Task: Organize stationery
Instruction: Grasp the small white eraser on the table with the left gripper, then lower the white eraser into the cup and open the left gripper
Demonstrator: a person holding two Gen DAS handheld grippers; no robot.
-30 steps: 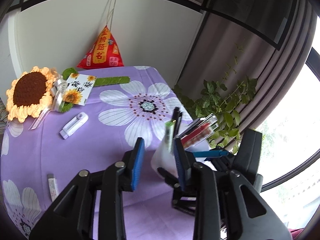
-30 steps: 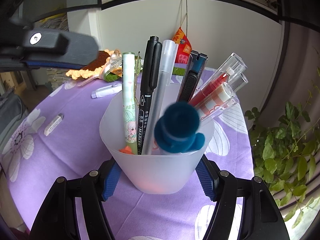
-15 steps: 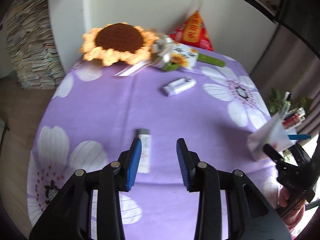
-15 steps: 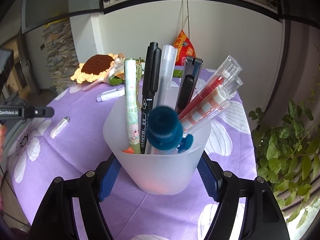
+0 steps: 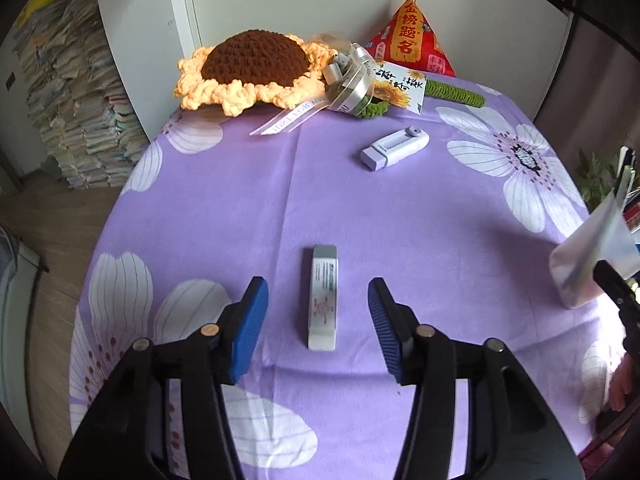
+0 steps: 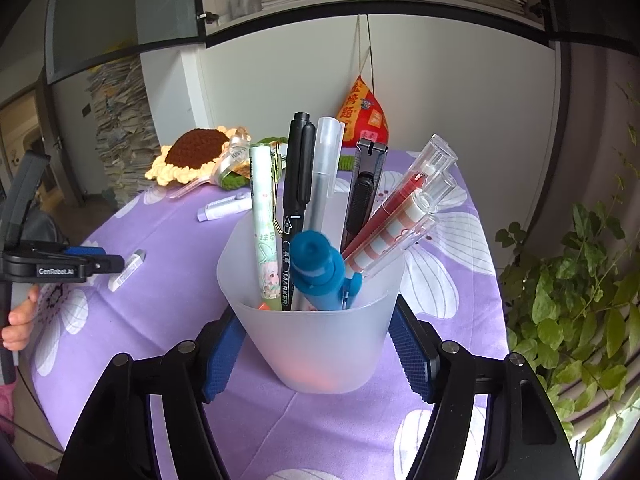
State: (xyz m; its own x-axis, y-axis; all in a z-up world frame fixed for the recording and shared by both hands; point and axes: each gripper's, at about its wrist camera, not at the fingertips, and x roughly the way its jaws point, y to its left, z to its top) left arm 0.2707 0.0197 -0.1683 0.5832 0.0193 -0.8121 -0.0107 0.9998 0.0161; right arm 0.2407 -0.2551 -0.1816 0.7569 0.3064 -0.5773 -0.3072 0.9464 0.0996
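Note:
A small white eraser (image 5: 323, 297) lies on the purple flowered tablecloth (image 5: 248, 208), between the spread fingers of my open left gripper (image 5: 318, 312), which hovers over it. It also shows in the right wrist view (image 6: 126, 270). My right gripper (image 6: 316, 344) is shut on a frosted plastic cup (image 6: 320, 344) that holds several pens, markers and a blue-capped item (image 6: 318, 272). The cup shows at the right edge of the left wrist view (image 5: 592, 260). A lilac correction-tape dispenser (image 5: 395, 148) lies farther back on the cloth.
A crocheted sunflower (image 5: 250, 66) with ribbon and card lies at the table's back, beside a red pyramid charm (image 5: 412, 42). A leafy plant (image 6: 576, 280) stands right of the table. Stacked papers (image 5: 72, 100) stand on the floor to the left.
My left gripper swung away from the cup to the left, came over the eraser and opened wider. My right gripper kept holding the cup in place.

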